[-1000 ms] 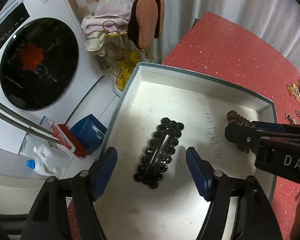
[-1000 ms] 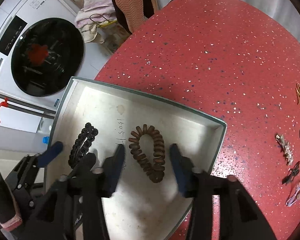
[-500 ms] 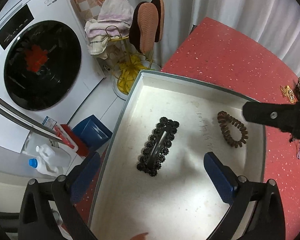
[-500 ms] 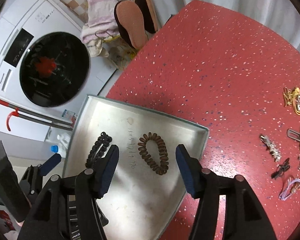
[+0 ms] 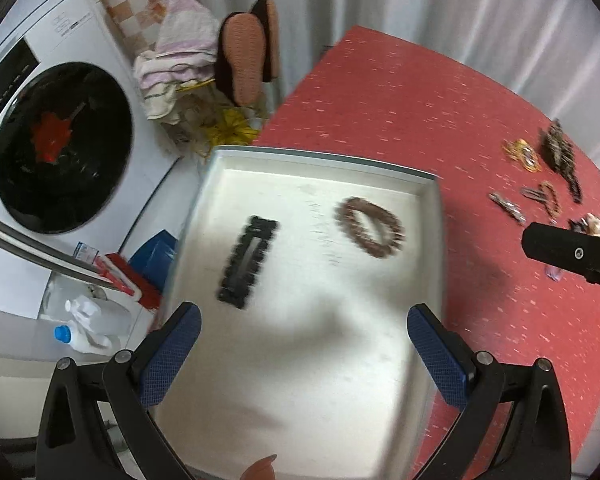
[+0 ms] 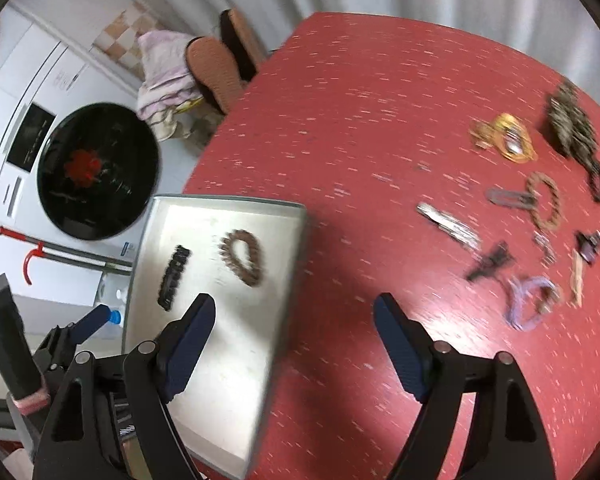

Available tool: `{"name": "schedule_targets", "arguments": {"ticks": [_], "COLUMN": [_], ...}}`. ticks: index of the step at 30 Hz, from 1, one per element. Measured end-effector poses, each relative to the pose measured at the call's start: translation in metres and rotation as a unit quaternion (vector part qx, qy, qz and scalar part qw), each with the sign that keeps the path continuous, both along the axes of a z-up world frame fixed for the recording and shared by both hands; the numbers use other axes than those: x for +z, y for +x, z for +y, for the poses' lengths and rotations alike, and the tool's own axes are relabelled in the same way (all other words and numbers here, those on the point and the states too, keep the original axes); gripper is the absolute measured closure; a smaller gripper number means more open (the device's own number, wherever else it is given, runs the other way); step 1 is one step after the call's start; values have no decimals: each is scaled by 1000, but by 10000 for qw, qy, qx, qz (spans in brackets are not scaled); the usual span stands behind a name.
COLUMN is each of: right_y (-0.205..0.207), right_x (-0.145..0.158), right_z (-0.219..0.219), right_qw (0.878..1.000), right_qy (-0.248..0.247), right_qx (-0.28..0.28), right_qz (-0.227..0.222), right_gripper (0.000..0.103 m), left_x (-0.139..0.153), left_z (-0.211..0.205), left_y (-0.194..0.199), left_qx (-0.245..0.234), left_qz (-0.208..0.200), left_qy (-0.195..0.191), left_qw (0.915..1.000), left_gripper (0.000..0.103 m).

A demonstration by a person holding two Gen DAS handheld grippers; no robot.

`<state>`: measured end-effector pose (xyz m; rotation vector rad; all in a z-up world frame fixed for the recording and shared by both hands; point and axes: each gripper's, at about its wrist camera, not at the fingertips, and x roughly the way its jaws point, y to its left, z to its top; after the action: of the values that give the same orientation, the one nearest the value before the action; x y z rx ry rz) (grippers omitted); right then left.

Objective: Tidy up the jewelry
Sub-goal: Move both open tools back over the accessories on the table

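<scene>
The loose hair things are lying to the right of the tongs, and the right tongs are nearer.

The left gripper [image 5: 302, 354] is hanging over the tray [image 5: 320, 159], spread wide and holding nothing. The right gripper [image 6: 294, 344] is opening, with nothing between its pads, over the tray's right edge. The black clip [image 6: 173, 272] and brown coil tie [image 6: 242, 256] are sitting in the tray. The purple band [image 6: 530, 306] and silver clip [image 6: 448, 225], lying slantwise, are waiting on the red table [image 6: 360, 120], far right.
</scene>
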<state>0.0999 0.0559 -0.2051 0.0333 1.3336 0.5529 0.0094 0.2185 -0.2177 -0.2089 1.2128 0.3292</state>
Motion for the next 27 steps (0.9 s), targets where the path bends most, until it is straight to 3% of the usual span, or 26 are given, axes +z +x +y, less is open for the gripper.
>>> {"name": "schedule_targets", "arguments": {"ticks": [10,14,27], "right_y": [-6,-9,-13], "right_x": [2,-6,-35], "right_z": [-106,-144,-215], "right_qw": [9959,9926,9852], "right_qy": [-170,-225,-477], "right_qx": [-883,-1176,-1590], "right_qz": [96,190,428], "right_gripper": [17,15,14], "left_x": [18,19,3], "left_z": [-73,-97,-157], "left_y": [20,31,65], "left_qx": [-595,-786,-977], "left_qz": [-36,22,257], "left_qy": [-36,-294,-486], "left_qw": [9982,9965,9937], "left_gripper": [0,0,0]}}
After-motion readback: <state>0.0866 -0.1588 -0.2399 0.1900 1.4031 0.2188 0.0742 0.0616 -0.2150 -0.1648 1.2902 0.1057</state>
